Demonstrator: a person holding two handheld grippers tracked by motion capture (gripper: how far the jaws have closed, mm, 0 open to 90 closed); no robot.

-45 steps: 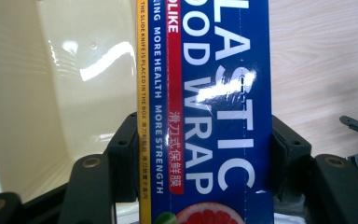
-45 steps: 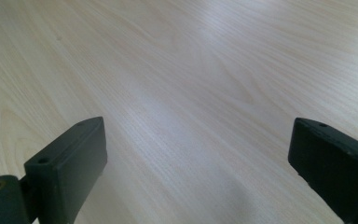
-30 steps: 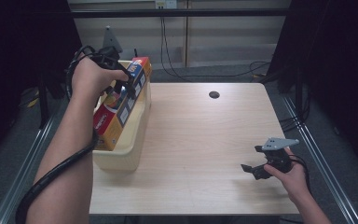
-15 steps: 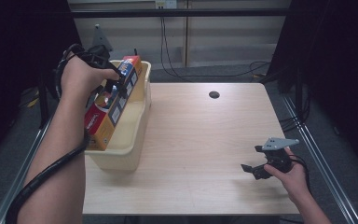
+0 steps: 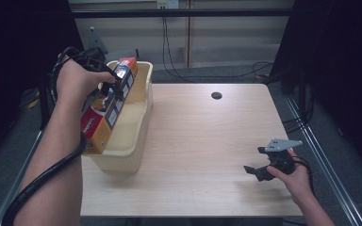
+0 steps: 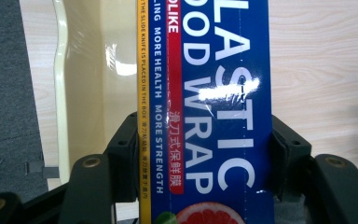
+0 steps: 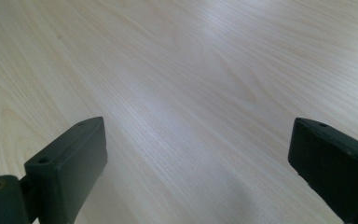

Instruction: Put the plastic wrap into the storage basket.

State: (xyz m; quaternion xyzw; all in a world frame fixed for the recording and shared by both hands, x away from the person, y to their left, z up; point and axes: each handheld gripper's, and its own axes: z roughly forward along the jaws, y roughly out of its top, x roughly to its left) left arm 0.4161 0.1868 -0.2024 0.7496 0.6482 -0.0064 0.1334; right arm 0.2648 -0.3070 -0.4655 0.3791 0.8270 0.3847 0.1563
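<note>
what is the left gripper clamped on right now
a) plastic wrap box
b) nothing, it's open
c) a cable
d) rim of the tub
a: the left gripper has a jaw pressed on each side of the plastic wrap box, held over the tub.

plastic wrap box [image 6: 209,112] ends cut off, tub [image 5: 136,117] floor partly hidden
</note>
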